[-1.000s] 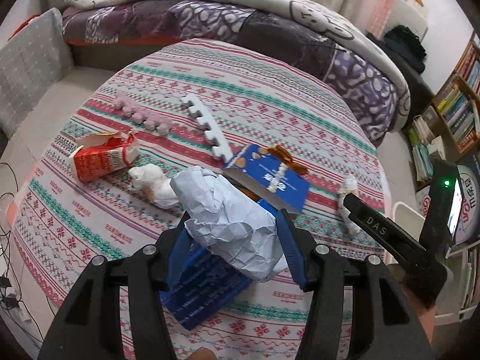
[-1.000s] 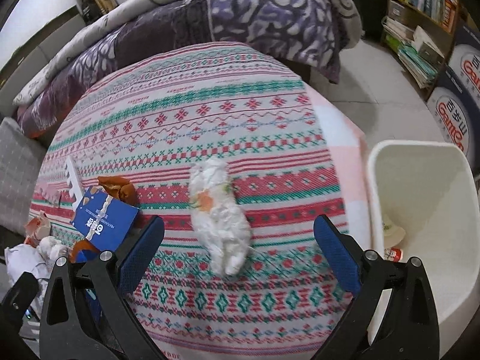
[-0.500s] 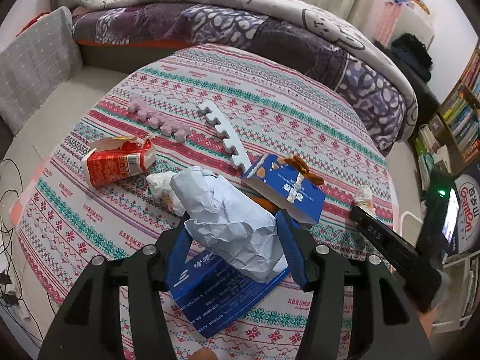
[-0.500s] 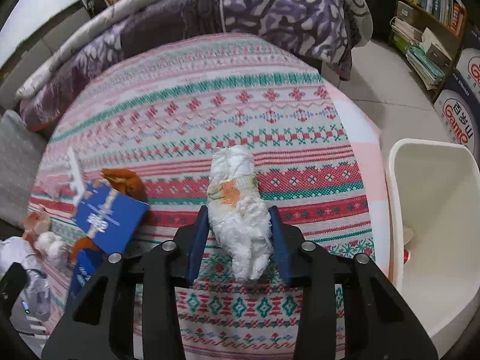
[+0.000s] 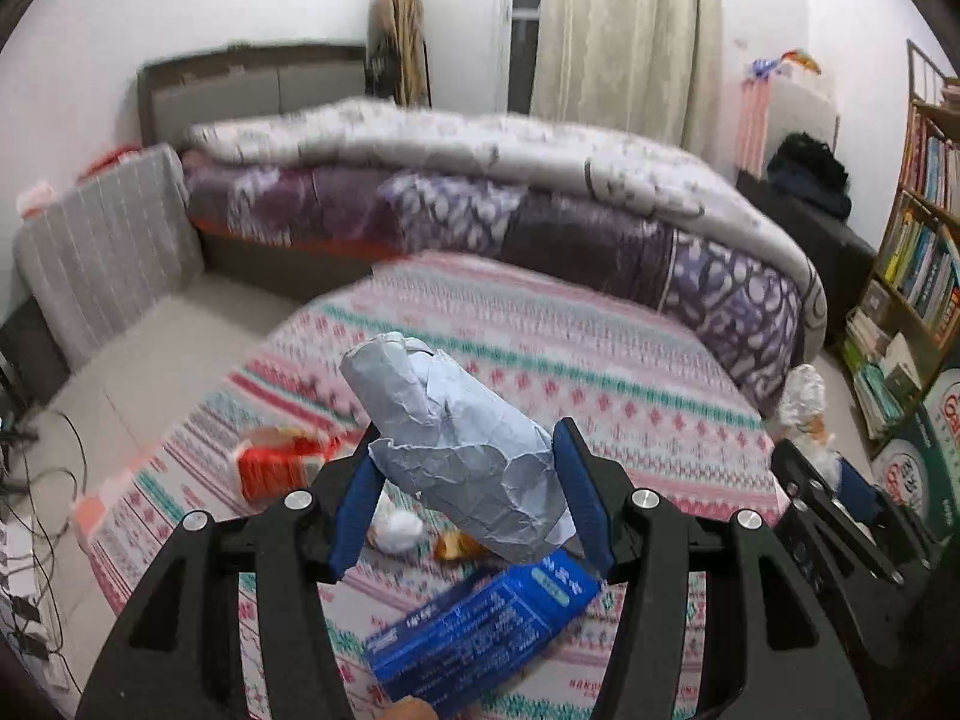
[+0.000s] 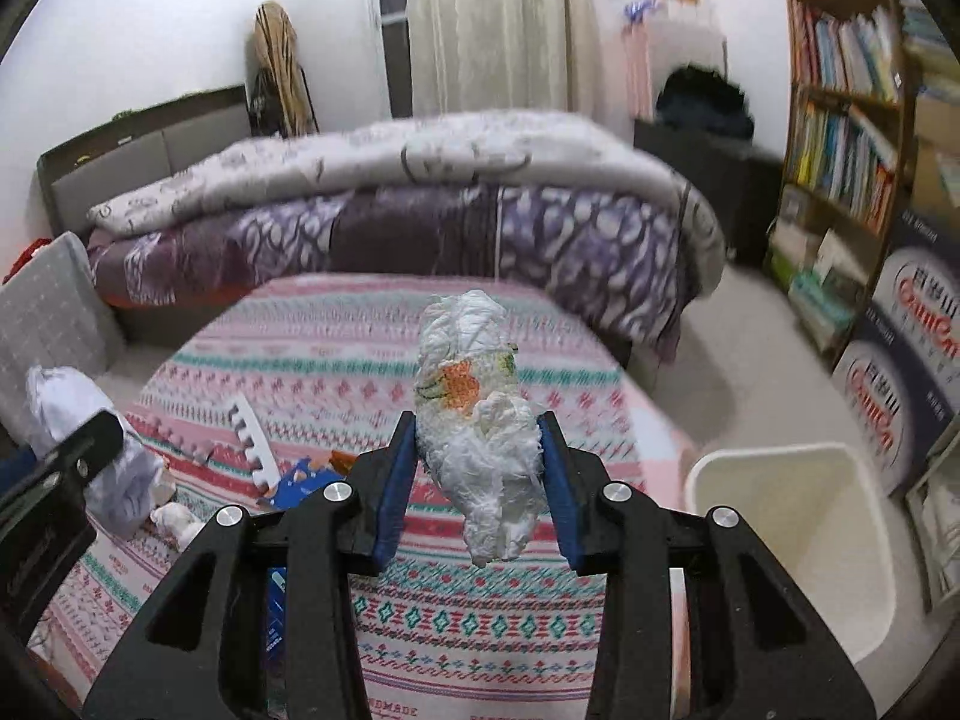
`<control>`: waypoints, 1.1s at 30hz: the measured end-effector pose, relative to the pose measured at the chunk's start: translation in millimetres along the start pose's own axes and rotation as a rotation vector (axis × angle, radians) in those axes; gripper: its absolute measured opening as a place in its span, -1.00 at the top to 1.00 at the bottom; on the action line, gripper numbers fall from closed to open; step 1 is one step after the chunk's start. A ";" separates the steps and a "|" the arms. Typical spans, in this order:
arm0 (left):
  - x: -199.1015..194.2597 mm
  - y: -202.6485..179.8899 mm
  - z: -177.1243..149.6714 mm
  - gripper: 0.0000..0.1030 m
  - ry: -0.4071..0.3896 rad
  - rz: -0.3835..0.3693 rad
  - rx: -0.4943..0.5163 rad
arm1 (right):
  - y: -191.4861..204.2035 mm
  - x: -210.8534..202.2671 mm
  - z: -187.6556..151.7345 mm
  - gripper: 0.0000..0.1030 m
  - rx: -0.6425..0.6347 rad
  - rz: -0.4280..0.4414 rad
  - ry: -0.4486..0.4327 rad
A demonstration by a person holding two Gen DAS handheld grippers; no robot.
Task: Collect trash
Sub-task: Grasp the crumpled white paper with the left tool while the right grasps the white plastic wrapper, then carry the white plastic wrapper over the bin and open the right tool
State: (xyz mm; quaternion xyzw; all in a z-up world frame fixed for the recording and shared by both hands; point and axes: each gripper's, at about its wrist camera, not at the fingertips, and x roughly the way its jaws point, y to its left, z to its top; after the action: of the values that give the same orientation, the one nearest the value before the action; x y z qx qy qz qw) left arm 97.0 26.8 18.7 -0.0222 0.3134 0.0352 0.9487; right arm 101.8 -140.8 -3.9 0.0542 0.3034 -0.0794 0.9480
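My left gripper [image 5: 465, 468] is shut on a crumpled pale blue-grey paper wad [image 5: 456, 420], held above the patterned tablecloth [image 5: 540, 360]. My right gripper [image 6: 477, 438] is shut on a crumpled white wad with an orange print [image 6: 474, 372], lifted clear of the cloth. On the cloth lie a red carton [image 5: 279, 462], a blue box [image 5: 480, 624], a small white tissue ball [image 5: 396, 531] and an orange-brown wrapper [image 5: 453, 546]. A white bin [image 6: 792, 540] stands on the floor to the right of the table.
A white toothed foam strip [image 6: 249, 444] lies on the cloth. A bed with a purple quilt [image 6: 420, 228] runs behind the table. Bookshelves [image 6: 840, 120] and printed cartons [image 6: 912, 330] line the right wall. Cables [image 5: 36, 480] trail on the floor at left.
The right gripper closed on the white wad and lifted it off the cloth. Both grippers rose and tipped upward, so the room's walls came into view; the left kept its paper wad.
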 end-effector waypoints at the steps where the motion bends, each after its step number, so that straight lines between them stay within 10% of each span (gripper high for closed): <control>1: -2.5 -1.7 1.1 -0.08 -0.015 0.005 0.002 | -1.5 -3.8 0.8 0.26 -0.005 -0.004 -0.015; 33: -17.1 -97.6 -16.1 -0.09 -0.049 -0.132 0.144 | -88.9 -39.3 -5.0 0.26 0.071 -0.112 -0.045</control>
State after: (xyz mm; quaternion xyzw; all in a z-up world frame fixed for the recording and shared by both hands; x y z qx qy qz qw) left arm 81.6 -72.3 17.9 0.0261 0.2897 -0.0497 0.9555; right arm 51.1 -222.6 10.2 0.0689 0.2817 -0.1443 0.9461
